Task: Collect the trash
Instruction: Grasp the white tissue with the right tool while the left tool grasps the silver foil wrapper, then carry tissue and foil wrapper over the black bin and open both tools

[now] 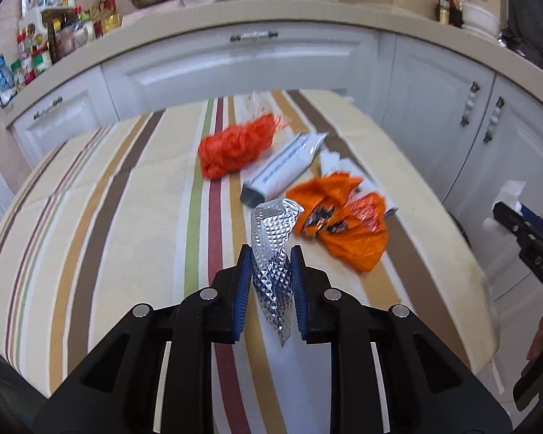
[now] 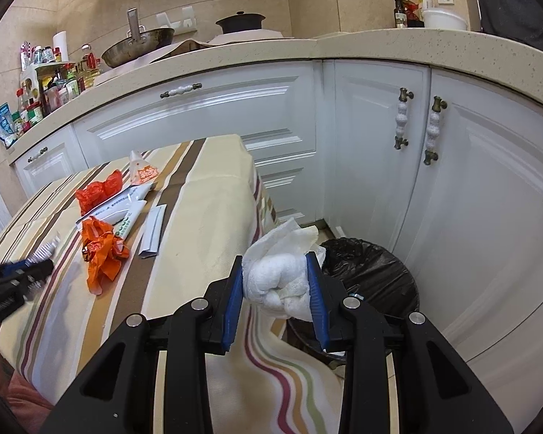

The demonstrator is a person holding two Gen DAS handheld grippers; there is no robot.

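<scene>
My left gripper [image 1: 270, 253] is shut on a strip of embossed silver foil [image 1: 273, 249], held above the striped tablecloth [image 1: 126, 217]. Ahead of it lie an orange wrapper [image 1: 344, 228], a white tube [image 1: 286, 170] and a red-orange net bag [image 1: 235, 144]. My right gripper [image 2: 276, 261] is shut on a crumpled white paper towel [image 2: 284, 275], held past the table's right edge, just left of a bin with a black liner [image 2: 373, 275]. The left gripper [image 2: 14, 278] shows at the left of the right wrist view.
White cabinet doors [image 2: 380, 144] with knobbed handles stand behind the bin. A folded white paper [image 2: 152, 231] and a small white-and-orange packet [image 2: 143, 170] lie on the cloth. The counter [image 2: 235, 58] holds a wok, a pot and several bottles.
</scene>
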